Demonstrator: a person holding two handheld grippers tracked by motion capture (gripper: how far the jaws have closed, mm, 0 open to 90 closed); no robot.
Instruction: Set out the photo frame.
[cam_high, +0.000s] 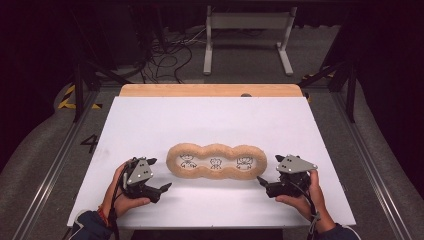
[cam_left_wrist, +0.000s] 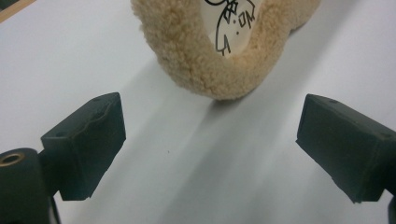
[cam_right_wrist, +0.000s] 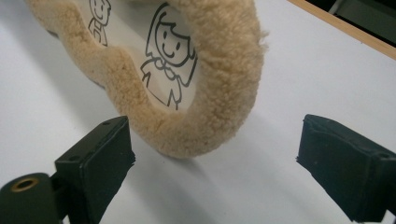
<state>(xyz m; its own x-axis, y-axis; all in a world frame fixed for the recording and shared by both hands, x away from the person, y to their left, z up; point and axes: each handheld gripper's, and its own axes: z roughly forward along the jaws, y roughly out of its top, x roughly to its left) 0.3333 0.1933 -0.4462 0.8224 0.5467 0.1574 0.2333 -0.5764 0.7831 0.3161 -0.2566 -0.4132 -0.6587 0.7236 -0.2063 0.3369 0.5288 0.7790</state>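
Note:
A tan fleece frame (cam_high: 216, 148) with three round lobes lies flat on the white table top (cam_high: 150, 125), each lobe holding a cartoon figure drawn in black line. My left gripper (cam_high: 159, 173) rests just off its front left end, held in a hand, jaws wide apart. In the left gripper view the fleece frame (cam_left_wrist: 201, 56) lies beyond the open left gripper (cam_left_wrist: 210, 140), nothing between the pads. My right gripper (cam_high: 269, 168) sits at the front right end, also open. In the right gripper view the fleece frame (cam_right_wrist: 219, 70) curves close ahead of the right gripper (cam_right_wrist: 212, 158), untouched.
A wooden strip (cam_high: 210, 90) runs along the table's far edge. Beyond it, on the floor, stand a white metal stand (cam_high: 247, 30) and a tangle of cables (cam_high: 165, 55). Dark frame legs (cam_high: 78, 85) and floor rails flank the table.

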